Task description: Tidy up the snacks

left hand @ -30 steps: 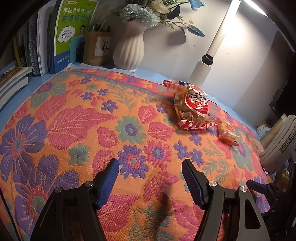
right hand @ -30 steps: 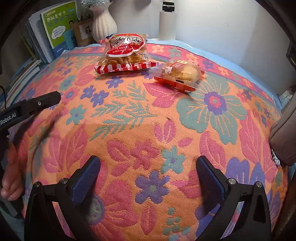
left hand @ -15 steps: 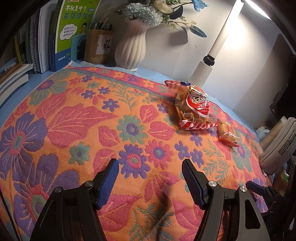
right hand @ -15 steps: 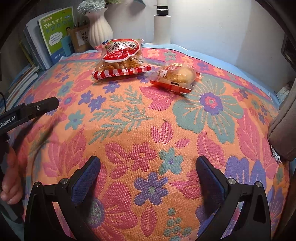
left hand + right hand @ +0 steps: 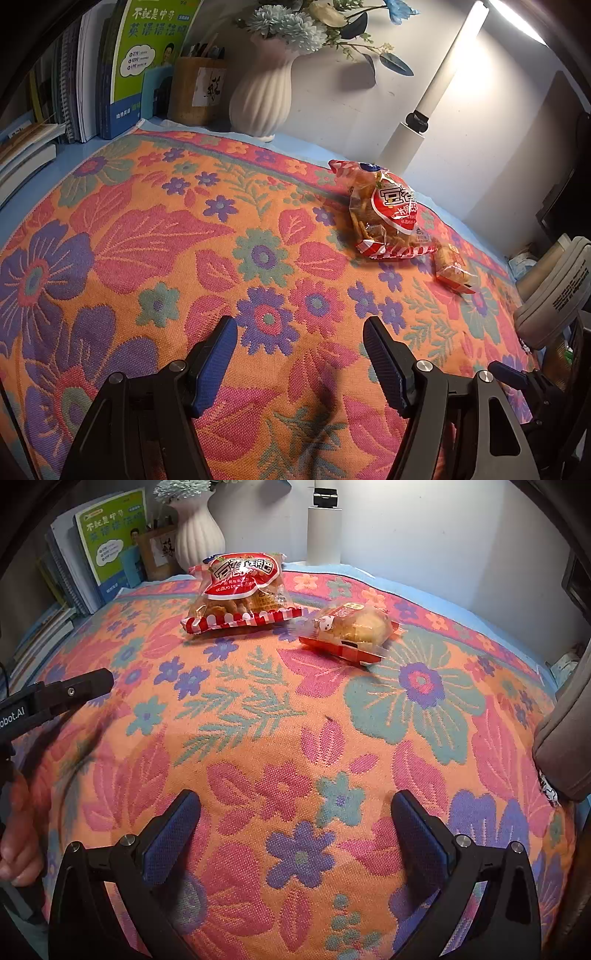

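From your left wrist view, your left gripper (image 5: 299, 354) hangs over the floral cloth (image 5: 147, 240) with its fingers spread wide and nothing between them. The red snack bag (image 5: 388, 218) lies on the cloth well ahead and to the right, near the far edge. Just beyond its right end sits the small cake pack (image 5: 452, 271), partly hidden behind the bag; whether the two touch cannot be told here. Along the back wall stand books (image 5: 147, 62), a pen cup (image 5: 197, 92), a white vase (image 5: 264, 96) with flowers, and a lamp post (image 5: 424, 114). A grey pouch (image 5: 554, 291) sits at the right edge.

From your right wrist view, your right gripper (image 5: 295, 823) is also spread wide and empty, low over the cloth (image 5: 258, 738). The snack bag (image 5: 238, 590) lies far ahead, left of centre, its striped seam facing you. The cake pack (image 5: 351, 631) lies just right of it, tilted, close beside the bag's corner. The vase (image 5: 197, 535) and books (image 5: 107, 539) stand behind the bag. One finger of your left gripper (image 5: 62, 694) reaches in from the left edge, well apart from both snacks.
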Available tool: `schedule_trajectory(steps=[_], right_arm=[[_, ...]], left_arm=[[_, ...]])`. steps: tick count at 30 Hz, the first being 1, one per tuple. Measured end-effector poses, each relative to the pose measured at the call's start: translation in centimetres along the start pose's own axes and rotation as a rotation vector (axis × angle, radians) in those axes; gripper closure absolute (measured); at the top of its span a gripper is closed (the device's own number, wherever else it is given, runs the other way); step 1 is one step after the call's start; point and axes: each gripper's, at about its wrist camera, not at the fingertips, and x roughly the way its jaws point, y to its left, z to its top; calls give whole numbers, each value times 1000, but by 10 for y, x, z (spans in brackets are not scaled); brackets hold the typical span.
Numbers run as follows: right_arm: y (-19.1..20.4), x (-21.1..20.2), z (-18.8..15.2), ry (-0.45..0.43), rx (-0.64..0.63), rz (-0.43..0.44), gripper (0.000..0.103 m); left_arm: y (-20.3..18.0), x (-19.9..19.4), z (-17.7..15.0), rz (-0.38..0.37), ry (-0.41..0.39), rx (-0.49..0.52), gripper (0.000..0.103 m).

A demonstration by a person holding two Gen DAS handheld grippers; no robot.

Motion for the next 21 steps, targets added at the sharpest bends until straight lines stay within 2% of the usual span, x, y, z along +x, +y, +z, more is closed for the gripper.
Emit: schedule_trajectory(steps=[21], right_arm=[[0,-1,-2,-13,-9,-6,0]], left_arm=[[0,-1,-1,-8,1,-8,35]])
